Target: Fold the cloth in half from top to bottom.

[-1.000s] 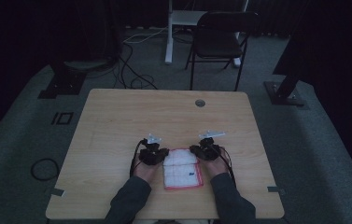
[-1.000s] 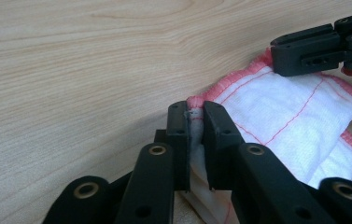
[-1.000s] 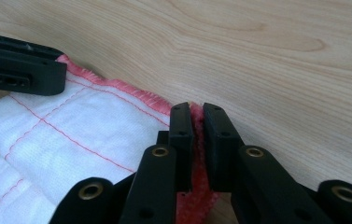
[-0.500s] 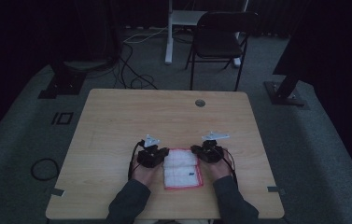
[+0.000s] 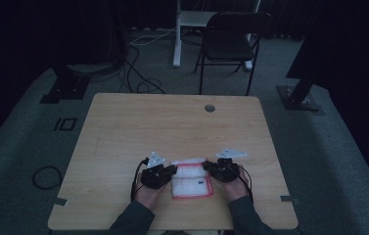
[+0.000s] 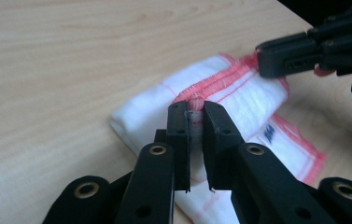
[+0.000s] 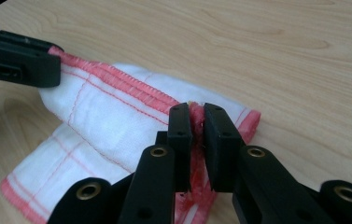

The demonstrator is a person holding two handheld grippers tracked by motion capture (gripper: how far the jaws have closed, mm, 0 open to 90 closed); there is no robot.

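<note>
The white woven cloth with red stitched edging [image 5: 192, 180] is pinched at its left corner by the left hand-held gripper [image 6: 195, 116] and at its right by the right hand-held gripper [image 7: 197, 119], its folded-over far edge lifted off the pale wooden surface [image 5: 172, 127], near the front edge.

From where I was watching, the cloth [image 5: 192, 181] sat on the table [image 5: 172, 127] near the front edge, a bit right of center. My left gripper [image 5: 166, 172] was at its left side and my right gripper [image 5: 210, 169] at its right, each clamped on the cloth's far edge, which was lifted and folded over the part lying flat. A round hole [image 5: 210, 107] sat toward the table's far edge. Behind the table stood a chair [image 5: 231, 44], and off its left side a cable loop [image 5: 46, 177] lay on the floor.
</note>
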